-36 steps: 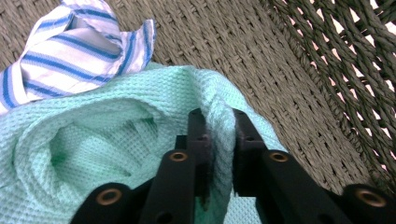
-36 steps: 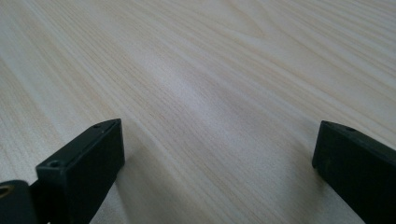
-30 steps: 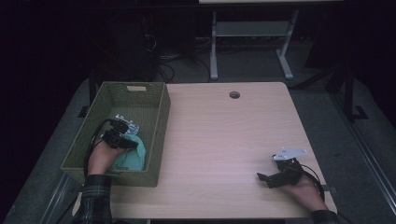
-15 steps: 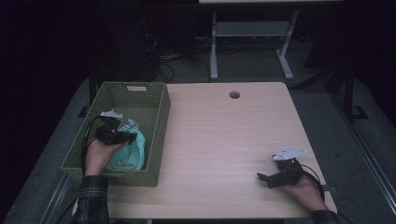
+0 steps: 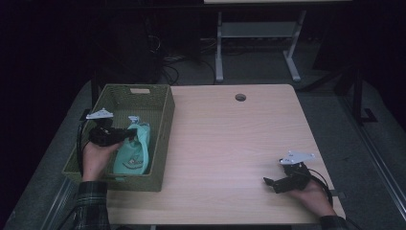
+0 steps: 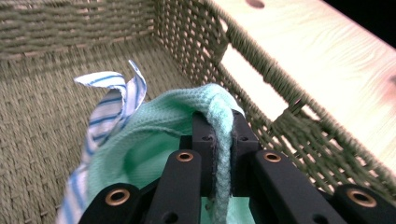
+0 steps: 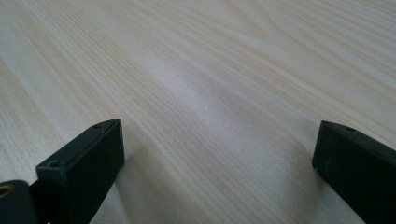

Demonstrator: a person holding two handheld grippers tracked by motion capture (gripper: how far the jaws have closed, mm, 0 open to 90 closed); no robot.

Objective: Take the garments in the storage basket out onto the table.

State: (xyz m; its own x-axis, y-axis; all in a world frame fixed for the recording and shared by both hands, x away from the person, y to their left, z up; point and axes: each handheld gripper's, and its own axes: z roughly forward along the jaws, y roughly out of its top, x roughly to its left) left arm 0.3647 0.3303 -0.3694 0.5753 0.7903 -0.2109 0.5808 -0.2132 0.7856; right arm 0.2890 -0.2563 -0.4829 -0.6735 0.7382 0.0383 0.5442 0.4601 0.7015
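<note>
Since the earlier frame, the left hand-held gripper [image 5: 125, 135] has been raised inside the green woven basket [image 5: 163, 143], and the mint-green cloth [image 5: 134, 151] has been lifted with it. On the high view, the right hand-held gripper [image 5: 270, 182] is seen resting unmoved on the worktop [image 5: 230, 143]. On the left gripper view, the jaws are closed on a fold of the cloth [image 6: 219, 121], beside a blue-striped cloth [image 6: 109, 100]. On the right gripper view, the jaws are seen wide apart, with nothing held.

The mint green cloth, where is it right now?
The mint green cloth is inside the green woven basket at the table's left in the high view, pinched by the left gripper, beside a striped cloth.
</note>
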